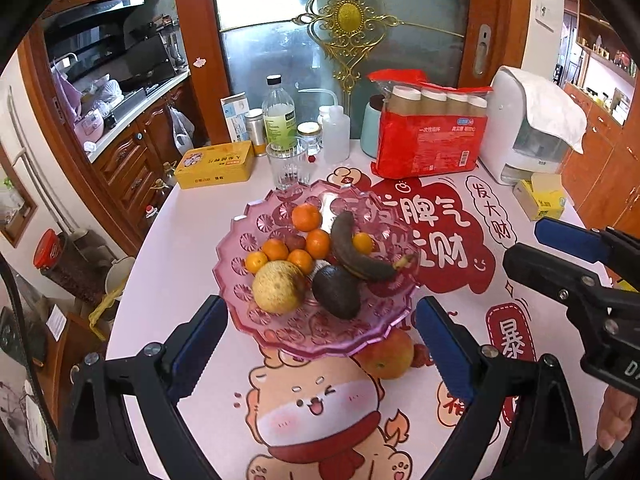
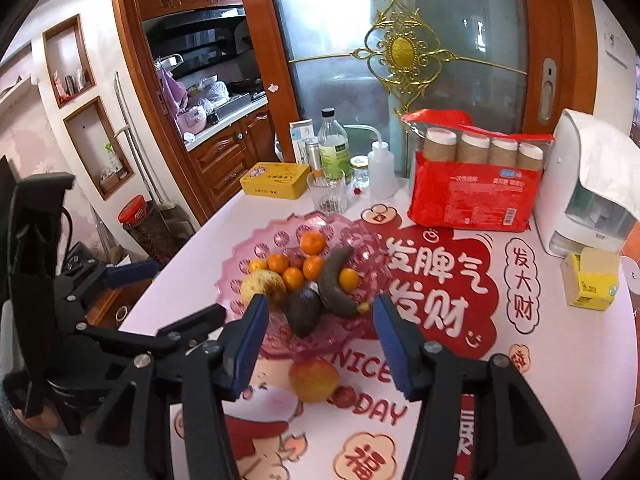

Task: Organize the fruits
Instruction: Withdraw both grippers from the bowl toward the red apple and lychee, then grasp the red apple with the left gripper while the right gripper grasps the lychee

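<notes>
the round red-and-yellow apple [image 2: 314, 378] is sitting on the printed pink-and-red tablecloth [image 2: 532, 364], just outside the near rim of the scalloped pink glass fruit bowl [image 2: 256, 248], with a small bumpy red fruit, perhaps a lychee [image 2: 343, 396], touching its right side. these two are the only fruits lying outside the bowl, so they are likely the next to go in. inside the bowl a dark overripe banana [image 2: 334, 282] is lying with its long axis running from the far side toward the near right rim, beside a dark avocado [image 2: 304, 310], a pale yellow pear-like fruit [image 2: 262, 288] and several small oranges [image 2: 313, 242].

the right gripper [image 2: 320, 344] is hovering with the apple sitting almost straight ahead and below the gap between its blue pads; its jaws are standing partly apart with nothing between them. in the left wrist view the apple [image 1: 386, 354] is half hidden under the bowl rim and lying toward the right-hand finger of the left gripper [image 1: 322, 356], whose jaws are spread wide and empty. by my reading the right hand is the better lined up one: a drop forward and down onto the apple, toward the near edge of the table.
</notes>
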Tool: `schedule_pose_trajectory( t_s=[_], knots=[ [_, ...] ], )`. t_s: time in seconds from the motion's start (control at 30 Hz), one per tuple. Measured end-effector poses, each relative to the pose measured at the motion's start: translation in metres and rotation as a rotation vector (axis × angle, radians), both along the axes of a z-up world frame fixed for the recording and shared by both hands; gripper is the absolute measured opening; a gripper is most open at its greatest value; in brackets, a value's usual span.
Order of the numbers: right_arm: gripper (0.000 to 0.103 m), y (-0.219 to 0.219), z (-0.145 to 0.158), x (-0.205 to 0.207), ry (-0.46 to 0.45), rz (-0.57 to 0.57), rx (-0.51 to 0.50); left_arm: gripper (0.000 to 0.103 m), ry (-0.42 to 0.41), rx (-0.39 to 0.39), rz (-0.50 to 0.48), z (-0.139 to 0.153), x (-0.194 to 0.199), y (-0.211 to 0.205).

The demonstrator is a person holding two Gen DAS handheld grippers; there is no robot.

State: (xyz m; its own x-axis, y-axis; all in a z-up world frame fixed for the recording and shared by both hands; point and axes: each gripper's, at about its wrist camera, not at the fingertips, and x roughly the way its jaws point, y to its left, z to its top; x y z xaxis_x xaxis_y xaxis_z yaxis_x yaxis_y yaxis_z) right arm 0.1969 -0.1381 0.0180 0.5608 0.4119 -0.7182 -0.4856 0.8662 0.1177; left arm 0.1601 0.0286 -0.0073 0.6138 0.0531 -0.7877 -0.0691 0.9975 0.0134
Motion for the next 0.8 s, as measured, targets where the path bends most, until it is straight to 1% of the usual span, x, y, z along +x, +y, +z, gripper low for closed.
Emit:
schedule_pose_trajectory(
  t_s=[0.1, 0.23, 0.37, 0.5, 0.67, 0.8],
  knots=[
    [0.055, -0.012, -0.008, -0.001, 0.008, -0.008, -0.006, 0.094, 0.007, 0.005, 0.006, -0.009, -0.005, -0.009],
    [0.055, -0.027, -0.028, 0.001, 0.028, -0.029, -0.007, 0.094, 0.030, 0.017, 0.016, -0.029, -0.013, -0.019],
    [0.055, -0.038, -0.059, 0.004, 0.048, -0.062, -0.039, 0.094, 0.058, -0.008, 0.010, -0.057, -0.015, -0.023],
    [0.055, -0.042, -0.093, 0.006, 0.074, -0.076, -0.068, 0.094, 0.062, -0.019, -0.013, -0.088, -0.018, -0.028],
    [0.055, -0.040, -0.135, 0.005, 0.118, -0.054, -0.100, 0.094, 0.081, -0.046, -0.044, -0.120, -0.017, -0.028],
    [0.055, -0.035, -0.164, 0.005, 0.153, -0.030, -0.112, 0.094, 0.089, -0.071, -0.039, -0.141, -0.010, -0.025]
  ],
)
